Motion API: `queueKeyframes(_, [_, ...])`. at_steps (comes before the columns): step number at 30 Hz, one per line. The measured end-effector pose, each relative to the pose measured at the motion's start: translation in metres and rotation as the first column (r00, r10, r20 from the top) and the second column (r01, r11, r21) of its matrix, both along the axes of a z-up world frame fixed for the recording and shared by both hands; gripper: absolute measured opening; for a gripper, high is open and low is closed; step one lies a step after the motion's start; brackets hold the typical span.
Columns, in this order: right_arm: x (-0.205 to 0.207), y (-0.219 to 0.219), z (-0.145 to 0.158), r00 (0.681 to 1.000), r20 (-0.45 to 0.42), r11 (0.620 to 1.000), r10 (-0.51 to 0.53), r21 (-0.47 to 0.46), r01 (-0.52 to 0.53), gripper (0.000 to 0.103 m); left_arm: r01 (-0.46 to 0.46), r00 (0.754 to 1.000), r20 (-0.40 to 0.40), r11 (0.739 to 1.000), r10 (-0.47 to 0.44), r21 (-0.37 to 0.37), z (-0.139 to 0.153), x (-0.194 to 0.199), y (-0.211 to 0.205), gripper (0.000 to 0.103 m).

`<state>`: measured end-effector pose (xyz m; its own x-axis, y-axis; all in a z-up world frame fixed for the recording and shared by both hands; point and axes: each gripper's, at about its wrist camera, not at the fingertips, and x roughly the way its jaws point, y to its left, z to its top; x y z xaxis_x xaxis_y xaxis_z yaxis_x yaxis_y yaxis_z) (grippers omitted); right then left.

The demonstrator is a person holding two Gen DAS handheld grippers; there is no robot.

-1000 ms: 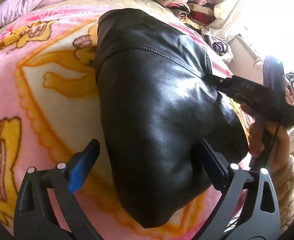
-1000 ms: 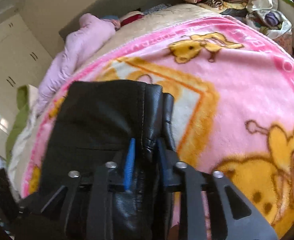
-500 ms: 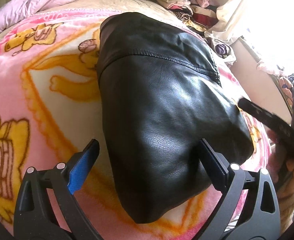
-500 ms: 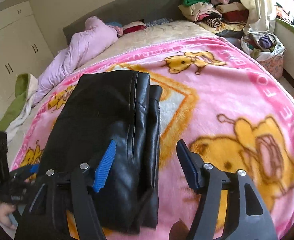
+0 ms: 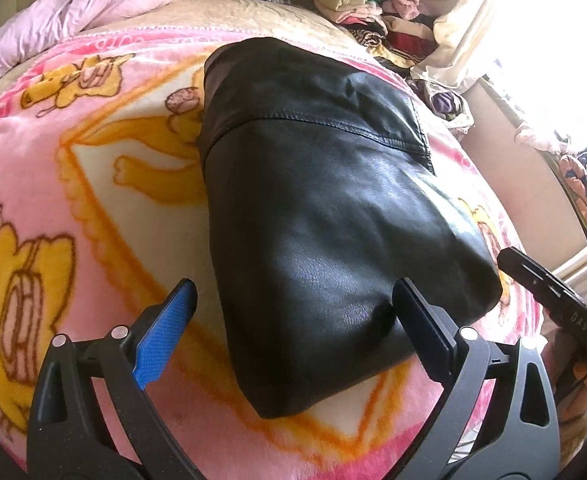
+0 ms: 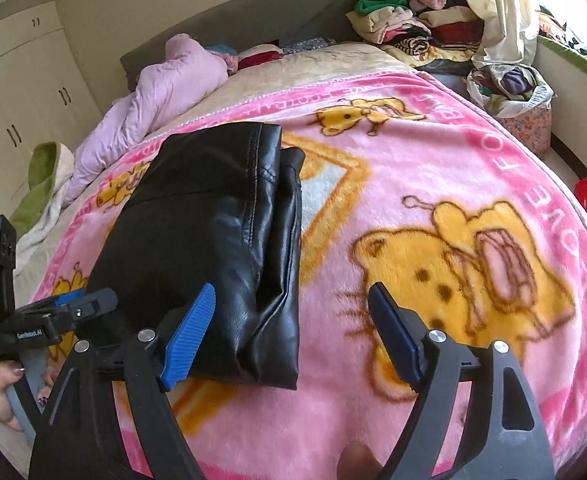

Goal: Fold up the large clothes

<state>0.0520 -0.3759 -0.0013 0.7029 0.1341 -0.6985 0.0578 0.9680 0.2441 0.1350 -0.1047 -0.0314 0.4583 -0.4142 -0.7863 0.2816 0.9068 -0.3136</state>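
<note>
Folded garment (image 6: 217, 236) on blanket (image 6: 433, 184), clothes pile (image 6: 405, 24) behind.

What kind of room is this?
Most likely a bedroom. There is a bed with a pink cartoon blanket, a white wardrobe, and piles of folded clothes by the headboard.

I see a pink cartoon-bear blanket (image 6: 433, 184) covering the bed, a lilac quilt (image 6: 153, 100) bunched near the headboard (image 6: 233, 28) (grey-brown), stacked folded clothes (image 6: 405, 20) and white wardrobes (image 6: 25, 88).
</note>
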Motion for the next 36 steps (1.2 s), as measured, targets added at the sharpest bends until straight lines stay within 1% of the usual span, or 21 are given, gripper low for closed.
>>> queueKeyframes(1, [-0.001,0.000,0.000,1.000,-0.003,1.000,-0.001,0.003,0.001,0.081,-0.001,1.000,0.003,1.000,0.001,0.001,0.001,-0.001,0.000,0.092])
queueKeyframes(10, [-0.009,0.007,0.002,1.000,-0.003,1.000,0.016,0.010,-0.016,0.082,-0.012,0.999,0.039,1.000,0.013,-0.002,0.015,-0.012,0.007,0.092])
queueKeyframes(23, [-0.023,0.024,0.007,0.999,0.009,0.999,0.041,-0.024,-0.040,0.083,-0.012,0.996,0.087,1.000,0.011,0.010,0.029,-0.033,0.011,0.092])
queueKeyframes(26, [-0.027,0.027,0.010,0.999,0.015,0.999,0.042,-0.029,-0.042,0.085,-0.010,0.995,0.097,1.000,0.009,0.014,0.032,-0.038,0.011,0.092])
queueKeyframes(30, [-0.035,0.033,0.014,0.999,0.032,0.997,0.037,-0.063,-0.035,0.090,-0.009,0.994,0.111,1.000,0.006,0.019,0.035,-0.046,0.012,0.092])
queueKeyframes(31, [-0.038,0.035,0.015,0.999,0.039,0.997,0.036,-0.074,-0.033,0.091,-0.009,0.994,0.114,1.000,0.006,0.021,0.036,-0.049,0.012,0.093])
queueKeyframes(34, [-0.046,0.039,0.018,0.998,0.059,0.995,0.034,-0.093,-0.029,0.096,-0.010,0.993,0.121,1.000,0.007,0.024,0.038,-0.055,0.014,0.093])
queueKeyframes(36, [-0.052,0.042,0.020,0.996,0.081,0.995,0.034,-0.100,-0.026,0.097,-0.012,0.992,0.128,1.000,0.009,0.025,0.040,-0.061,0.015,0.093])
